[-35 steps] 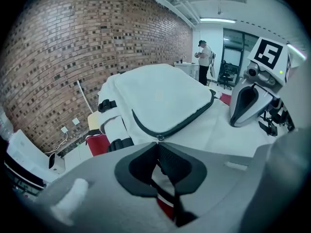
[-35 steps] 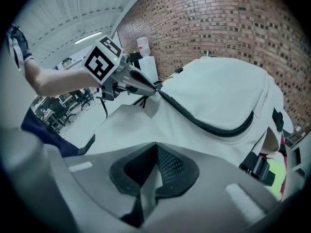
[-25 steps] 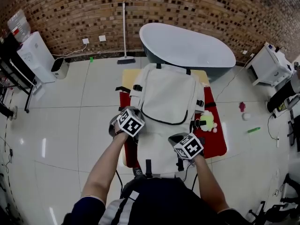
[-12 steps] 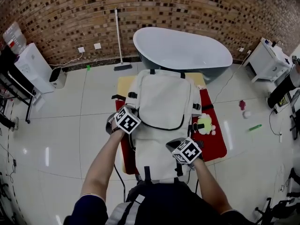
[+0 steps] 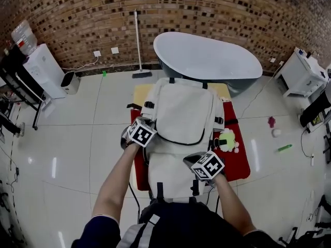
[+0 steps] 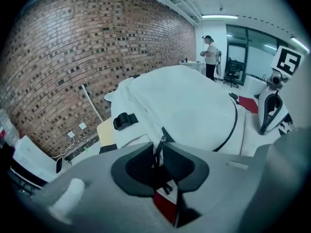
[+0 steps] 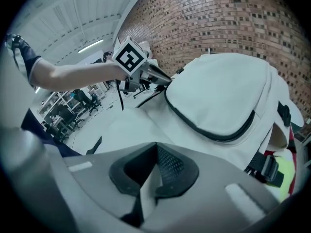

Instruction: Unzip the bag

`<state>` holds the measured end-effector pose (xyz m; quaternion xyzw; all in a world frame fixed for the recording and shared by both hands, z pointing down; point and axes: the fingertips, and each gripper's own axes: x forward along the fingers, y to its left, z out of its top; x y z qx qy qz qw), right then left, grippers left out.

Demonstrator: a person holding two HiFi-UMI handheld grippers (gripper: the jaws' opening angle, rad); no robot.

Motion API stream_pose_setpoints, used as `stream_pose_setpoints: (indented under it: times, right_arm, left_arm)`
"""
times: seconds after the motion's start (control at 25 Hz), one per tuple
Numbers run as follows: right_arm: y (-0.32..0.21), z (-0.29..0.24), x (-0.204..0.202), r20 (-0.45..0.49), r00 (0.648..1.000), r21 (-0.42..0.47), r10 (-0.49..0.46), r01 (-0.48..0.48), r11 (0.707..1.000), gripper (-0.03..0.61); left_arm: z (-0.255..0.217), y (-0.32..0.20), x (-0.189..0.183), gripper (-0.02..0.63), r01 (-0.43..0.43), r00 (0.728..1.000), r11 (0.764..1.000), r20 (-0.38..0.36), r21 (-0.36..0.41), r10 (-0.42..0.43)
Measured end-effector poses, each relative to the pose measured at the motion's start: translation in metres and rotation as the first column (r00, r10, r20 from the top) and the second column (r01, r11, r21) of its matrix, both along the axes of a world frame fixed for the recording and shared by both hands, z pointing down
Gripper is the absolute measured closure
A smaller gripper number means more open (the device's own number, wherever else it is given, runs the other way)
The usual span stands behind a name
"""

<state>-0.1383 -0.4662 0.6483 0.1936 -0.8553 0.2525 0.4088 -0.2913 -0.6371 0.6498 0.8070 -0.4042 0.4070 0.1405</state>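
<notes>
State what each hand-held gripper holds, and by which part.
The right hand-held gripper pinches a fold of fabric on the white bag. The left hand-held gripper has just been opening its jaws; the zipper pull stands between them, not gripped.

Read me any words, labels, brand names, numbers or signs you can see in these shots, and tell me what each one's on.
No text can be read in any view.
Left marker cube and right marker cube: black-and-white square patterns, no letters.
White backpack: no logo or print shows.
Red label on the water bottle: too small to read.
</notes>
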Motion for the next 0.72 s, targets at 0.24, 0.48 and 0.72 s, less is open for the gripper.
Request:
stream_pose_setpoints:
  times: [0.24,0.48,0.72]
  right_arm:
    - [-0.031,-0.038,-0.002,0.098,0.995,0.103,0.026,-0.037,0.994,0.572]
    - [-0.06,-0.093,-0.01,0.263,0.964,0.265,0.04,-0.112,0.958,0.572]
    - [-0.072,-0.154,-0.016,0.419,0.908,0.398,0.029,-0.212,0.893,0.572]
  left_arm:
    - [-0.038,0.013,-0.01,0.543,0.134,0.987,0.988,-0.097,0.072,-0.127]
    - [-0.092,0.037,0.013,0.597,0.185,0.961,0.973,-0.232,0.141,-0.15]
    - [-0.139,0.062,0.043,0.611,0.207,0.911,0.96,-0.395,0.189,-0.119]
